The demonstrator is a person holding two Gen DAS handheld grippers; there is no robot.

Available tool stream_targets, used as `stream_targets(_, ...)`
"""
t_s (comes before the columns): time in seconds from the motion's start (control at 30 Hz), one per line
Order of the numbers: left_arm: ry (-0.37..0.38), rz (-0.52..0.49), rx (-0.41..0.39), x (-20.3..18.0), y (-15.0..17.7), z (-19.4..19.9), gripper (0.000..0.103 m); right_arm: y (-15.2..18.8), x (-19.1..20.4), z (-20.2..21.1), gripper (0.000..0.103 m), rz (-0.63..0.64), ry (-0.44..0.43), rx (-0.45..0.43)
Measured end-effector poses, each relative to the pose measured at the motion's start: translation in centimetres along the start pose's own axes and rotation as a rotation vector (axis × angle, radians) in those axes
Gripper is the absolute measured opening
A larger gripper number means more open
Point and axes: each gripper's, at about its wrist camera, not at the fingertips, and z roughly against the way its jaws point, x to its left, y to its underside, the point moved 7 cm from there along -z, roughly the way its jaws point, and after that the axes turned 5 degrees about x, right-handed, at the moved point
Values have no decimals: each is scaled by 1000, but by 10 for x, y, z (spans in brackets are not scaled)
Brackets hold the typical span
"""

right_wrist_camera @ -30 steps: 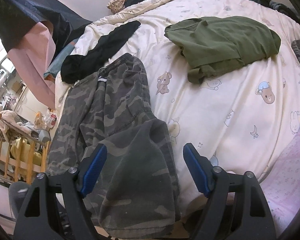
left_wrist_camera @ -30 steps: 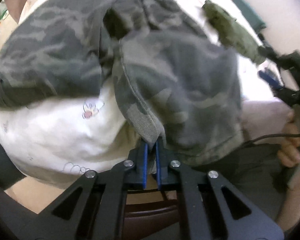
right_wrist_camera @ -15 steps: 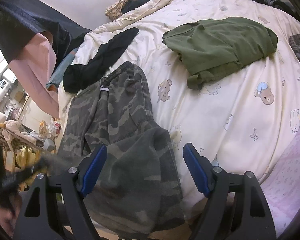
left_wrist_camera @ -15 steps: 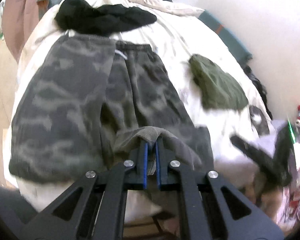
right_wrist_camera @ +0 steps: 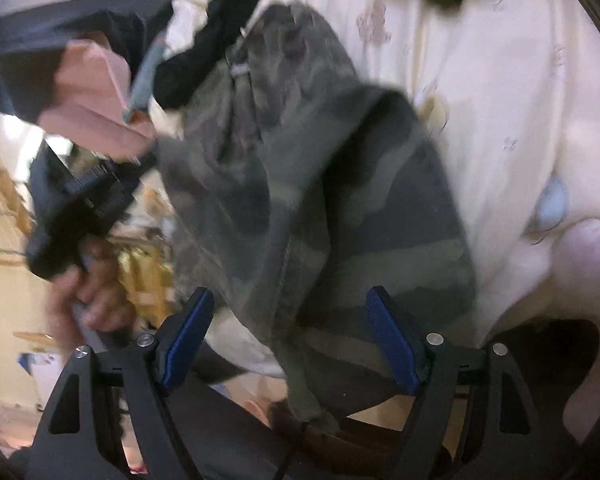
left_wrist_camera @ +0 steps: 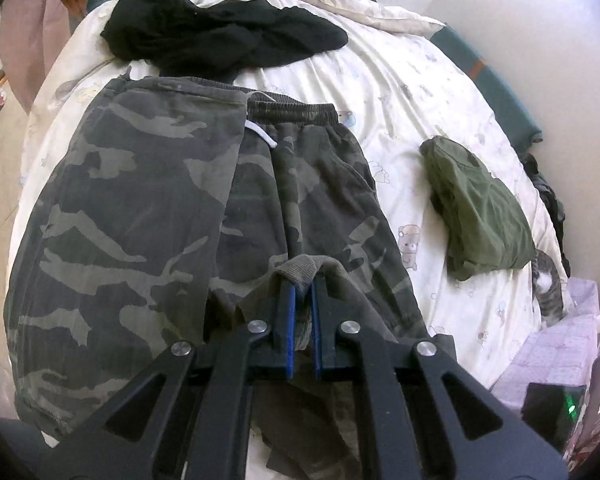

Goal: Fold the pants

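Clamping down hard, your left hand-held gripper (left_wrist_camera: 301,286) has its blue pads pinched narrow on the ribbed cuff (left_wrist_camera: 300,271) of the camo pants (left_wrist_camera: 140,216), with that cuff bunched up over the fingertips. The pants lie spread on the bed (left_wrist_camera: 400,92), waistband (left_wrist_camera: 288,110) at the far end, one leg doubled over on the left side and a white drawstring (left_wrist_camera: 262,134) peeking out at the fold. A black garment (left_wrist_camera: 220,38) touches the waistband just beyond it, and a green shirt (left_wrist_camera: 482,216) sits apart on the right side of the sheet. Over to your right hand-held gripper (right_wrist_camera: 290,332): jaws spread wide, gripping nothing, hanging over the blurred near end of the pants (right_wrist_camera: 320,184) at the bed's edge, fabric lying between the pads. Your left hand (right_wrist_camera: 88,292) shows at the left of that view, wrapped round its black handle.
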Motion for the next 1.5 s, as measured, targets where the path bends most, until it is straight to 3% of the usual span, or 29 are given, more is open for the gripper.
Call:
stream_targets(0.03, 6, -3, 7, -1, 0, 0, 5, -1, 6, -6, 75, 29, 27, -5)
stream_targets(0.07, 11, -4, 12, -1, -1, -1, 5, -3, 13, -7, 61, 60, 45, -20)
stream_targets(0.1, 14, -3, 15, 0, -2, -1, 5, -5, 19, -8, 21, 91, 67, -29)
stream_targets(0.13, 17, -7, 17, 0, -3, -1, 5, -7, 25, -7, 13, 113, 80, -32)
stream_targets(0.2, 10, -12, 20, 3, -8, -1, 5, -18, 36, 9, 10, 135, 41, -104)
stream_targets(0.33, -33, -16, 20, 13, -22, -4, 5, -70, 45, 47, 10, 69, -31, -262)
stream_targets(0.5, -5, 37, 45, 20, -48, -24, 9, -163, 37, 49, 10, -27, -17, -322)
stream_targets(0.57, 16, 47, 67, 21, -60, -36, 14, -198, 16, 37, 16, -100, -4, -283)
stream_targets(0.6, -8, 52, 82, 24, -63, -42, 22, -209, 9, 30, 16, -118, -2, -256)
stream_targets(0.67, -51, 75, 82, 33, -67, -45, 48, -228, -3, 15, 17, -106, 35, -222)
stream_targets(0.7, -60, 82, 58, 37, -70, -42, 76, -230, -7, 14, 18, -103, 67, -224)
stream_targets(0.73, -67, 85, 18, 41, -72, -36, 93, -231, -9, 12, 21, -101, 81, -229)
stream_targets(0.77, -69, 76, -19, 44, -72, -29, 95, -229, -9, 13, 25, -89, 68, -224)
stream_targets(0.8, -65, 62, -35, 45, -72, -26, 95, -227, -7, 13, 38, -74, 56, -224)
stream_targets(0.83, -59, 36, -35, 45, -71, -26, 95, -227, -3, 13, 53, -66, 60, -229)
stream_targets(0.9, -75, -4, -11, 46, -66, -30, 95, -228, 6, 24, 65, -42, 66, -277)
stream_targets(0.93, -82, -23, 13, 45, -60, -36, 95, -228, 10, 29, 67, -27, 85, -295)
stream_targets(1.03, -125, -111, 68, 40, -43, -57, 95, -227, 20, 55, 68, 57, 254, -370)
stream_targets(1.13, -220, -245, 119, 31, -29, -83, 95, -224, 21, 63, 68, 97, 348, -314)
stream_targets(1.2, -274, -322, 125, 27, -27, -95, 95, -216, 10, 41, 69, 71, 332, -153)
stream_targets(1.27, -307, -360, 132, 25, -28, -105, 95, -202, 3, 11, 69, 28, 222, 24)
stream_targets(1.3, -316, -369, 143, 24, -31, -110, 95, -197, 2, 1, 69, 36, 206, 67)
stream_targets(1.37, -336, -382, 188, 26, -34, -123, 95, -190, -4, -16, 69, 48, 275, 124)
stream_targets(1.43, -343, -365, 230, 28, -39, -135, 95, -188, -12, -29, 69, 23, 268, 168)
stream_targets(1.5, -345, -349, 240, 28, -48, -144, 95, -203, -21, -32, 69, 2, 294, 100)
